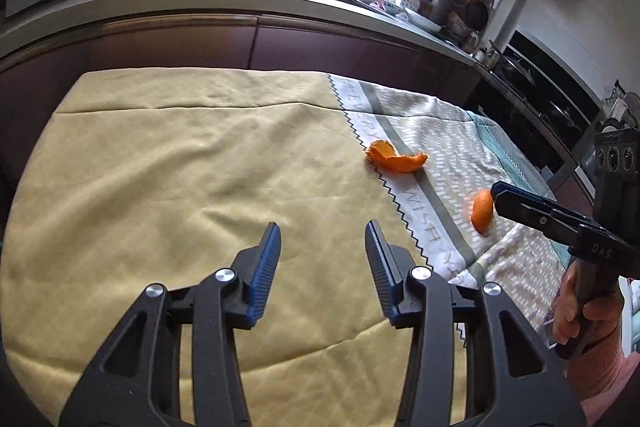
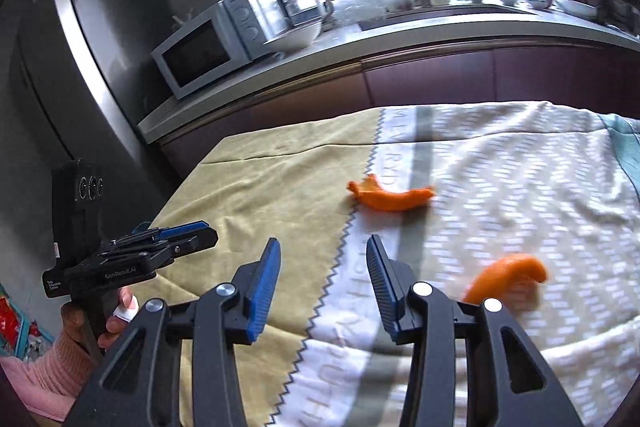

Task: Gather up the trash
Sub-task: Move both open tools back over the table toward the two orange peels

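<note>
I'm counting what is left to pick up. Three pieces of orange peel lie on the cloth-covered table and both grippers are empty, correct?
Not three: only two. The larger peel lies at the zigzag seam and the smaller peel nearer the right gripper, as the right wrist view shows. Both grippers are indeed empty, jaws apart.

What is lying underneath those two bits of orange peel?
The long curled orange peel straddles the zigzag seam between yellow cloth and white patterned cloth; the smaller peel lies on the patterned one. The table beneath stays hidden.
</note>
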### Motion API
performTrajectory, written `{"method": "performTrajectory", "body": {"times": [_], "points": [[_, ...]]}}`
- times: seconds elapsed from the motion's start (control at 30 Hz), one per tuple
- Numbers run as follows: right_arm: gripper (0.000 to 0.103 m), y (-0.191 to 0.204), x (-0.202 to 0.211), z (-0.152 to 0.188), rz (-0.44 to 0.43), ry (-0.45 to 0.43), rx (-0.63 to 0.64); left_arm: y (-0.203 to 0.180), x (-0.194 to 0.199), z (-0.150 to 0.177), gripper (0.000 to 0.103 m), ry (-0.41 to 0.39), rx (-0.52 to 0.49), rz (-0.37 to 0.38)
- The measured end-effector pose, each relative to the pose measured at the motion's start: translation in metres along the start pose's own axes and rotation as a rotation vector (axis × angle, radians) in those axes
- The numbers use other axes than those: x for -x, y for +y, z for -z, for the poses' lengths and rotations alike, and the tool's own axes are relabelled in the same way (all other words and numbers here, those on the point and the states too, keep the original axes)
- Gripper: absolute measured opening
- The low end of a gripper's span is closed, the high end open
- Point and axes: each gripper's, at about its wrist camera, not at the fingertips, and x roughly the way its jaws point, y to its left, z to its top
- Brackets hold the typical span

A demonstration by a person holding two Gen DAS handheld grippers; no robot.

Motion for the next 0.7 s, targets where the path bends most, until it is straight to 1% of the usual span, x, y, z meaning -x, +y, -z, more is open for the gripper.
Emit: {"method": "performTrajectory", "body": {"times": [0.07,0.2,0.37,0.5,0.7], "points": [[0.042,-0.021,0.009,0.004,0.045,-0.016,-0.041,-0.013,-0.022,-0.012,0.043,0.025,-0.022,0.007],[0.042,-0.061,0.025,0.013,0.107,-0.035,-0.111,-0.036,-0.056,-0.033,0.043,0.058,-0.057,0.028],[0.043,-0.092,0.034,0.021,0.159,-0.044,-0.175,-0.057,-0.093,-0.052,0.043,0.090,-0.102,0.009],[0.043,-0.106,0.030,0.025,0.167,-0.029,-0.212,-0.065,-0.113,-0.062,0.044,0.112,-0.113,-0.006],[0.045,-0.114,0.016,0.028,0.134,-0.003,-0.247,-0.070,-0.135,-0.070,0.048,0.139,-0.125,-0.002]]}}
